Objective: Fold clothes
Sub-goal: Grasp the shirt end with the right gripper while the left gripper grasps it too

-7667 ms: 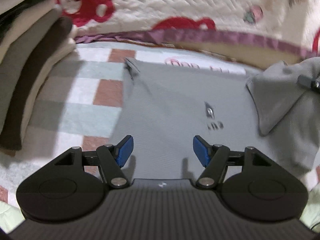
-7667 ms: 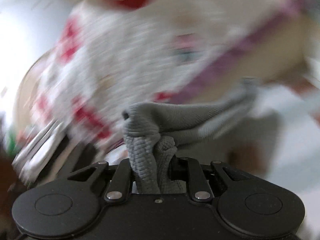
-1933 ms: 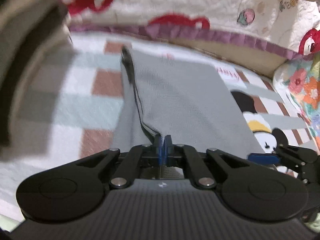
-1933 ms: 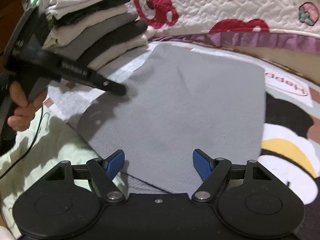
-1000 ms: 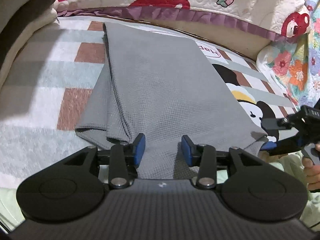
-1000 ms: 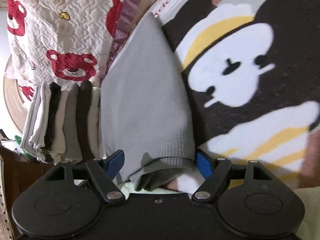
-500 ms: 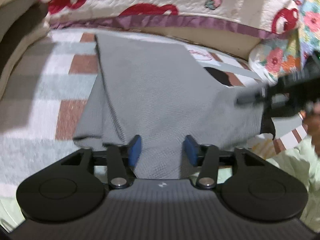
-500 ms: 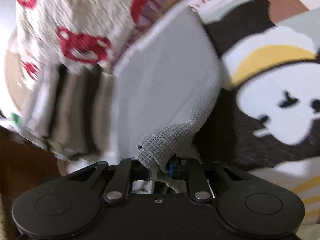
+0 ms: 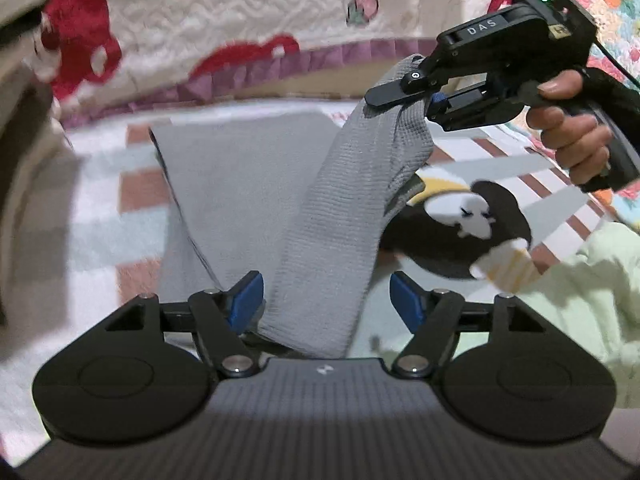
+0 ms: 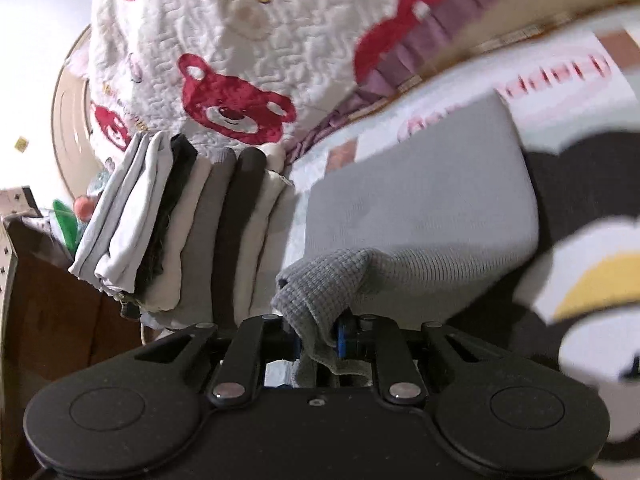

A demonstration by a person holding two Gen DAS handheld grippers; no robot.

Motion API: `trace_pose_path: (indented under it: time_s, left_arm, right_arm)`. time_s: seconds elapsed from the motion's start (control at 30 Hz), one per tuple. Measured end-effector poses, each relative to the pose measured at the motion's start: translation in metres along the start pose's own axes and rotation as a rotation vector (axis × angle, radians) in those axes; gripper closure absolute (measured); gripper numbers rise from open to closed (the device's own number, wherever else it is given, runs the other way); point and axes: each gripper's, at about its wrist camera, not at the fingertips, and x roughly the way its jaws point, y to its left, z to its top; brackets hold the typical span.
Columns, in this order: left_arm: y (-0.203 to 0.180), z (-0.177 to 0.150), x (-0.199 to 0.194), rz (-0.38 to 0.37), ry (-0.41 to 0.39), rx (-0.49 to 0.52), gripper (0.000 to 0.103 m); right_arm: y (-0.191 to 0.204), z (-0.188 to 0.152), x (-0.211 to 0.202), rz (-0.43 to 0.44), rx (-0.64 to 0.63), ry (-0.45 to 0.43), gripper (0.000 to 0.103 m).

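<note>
A grey knitted garment [image 9: 240,184] lies folded lengthwise on a patterned mat [image 9: 100,208]. Its near right corner is lifted off the mat into a raised band [image 9: 344,208]. My right gripper [image 10: 318,338] is shut on that corner, seen in the right wrist view as a bunched grey tip [image 10: 320,280]. In the left wrist view the right gripper [image 9: 424,96] hangs high at the right, held by a hand [image 9: 568,128]. My left gripper [image 9: 326,300] stands open over the garment's near edge, the cloth passing between its blue pads [image 9: 246,298] untouched by the right one.
A stack of folded clothes [image 10: 192,224] lies left of the garment. A quilted bear-print cover [image 10: 240,80] with a purple border rises behind the mat. A pale green sleeve [image 9: 580,264] sits at the right. A brown piece of furniture [image 10: 48,300] stands far left.
The right gripper, shut on the garment's near right corner, has lifted it higher and carried it up and away. The left gripper's jaws have spread wider over the near edge.
</note>
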Motion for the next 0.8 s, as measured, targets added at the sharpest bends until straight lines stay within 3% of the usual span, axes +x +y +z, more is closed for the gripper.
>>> trace_pose_path:
  time_s: [0.2,0.27,0.33,0.4,0.43,0.47,0.5,0.6,0.8]
  left_arm:
    - [-0.037,-0.005,0.022,0.105,-0.041,0.219,0.025]
    - [-0.047,-0.003,0.043,0.254,0.018,0.331,0.025]
    - [-0.044,-0.001,0.053,0.353,0.025,0.358,0.030]
    - [-0.029,0.003,0.050,0.346,0.031,0.252,0.056]
    - [-0.021,0.005,0.044,0.325,0.022,0.193,0.078]
    - [-0.014,0.006,0.037,0.302,0.006,0.138,0.083]
    - [-0.010,0.007,0.029,0.285,-0.017,0.112,0.085]
    - [-0.018,0.012,0.014,0.302,-0.041,0.180,0.088]
    - [-0.029,0.024,0.001,0.210,0.032,0.281,0.089]
  right_arm:
    - [0.008,0.010,-0.004,0.081,0.002,-0.044,0.084]
    - [0.010,0.010,-0.005,0.091,-0.002,-0.049,0.084]
    - [0.012,0.008,-0.007,0.103,-0.007,-0.059,0.084]
    - [0.011,0.004,-0.014,0.116,-0.005,-0.084,0.084]
    - [0.011,0.001,-0.018,0.122,-0.003,-0.098,0.084]
    - [0.011,-0.001,-0.022,0.128,-0.002,-0.111,0.084]
    - [0.010,-0.006,-0.027,0.128,0.005,-0.129,0.084]
    - [0.008,-0.017,-0.039,0.138,0.011,-0.141,0.085]
    - [0.005,-0.039,-0.062,0.163,0.018,-0.155,0.085]
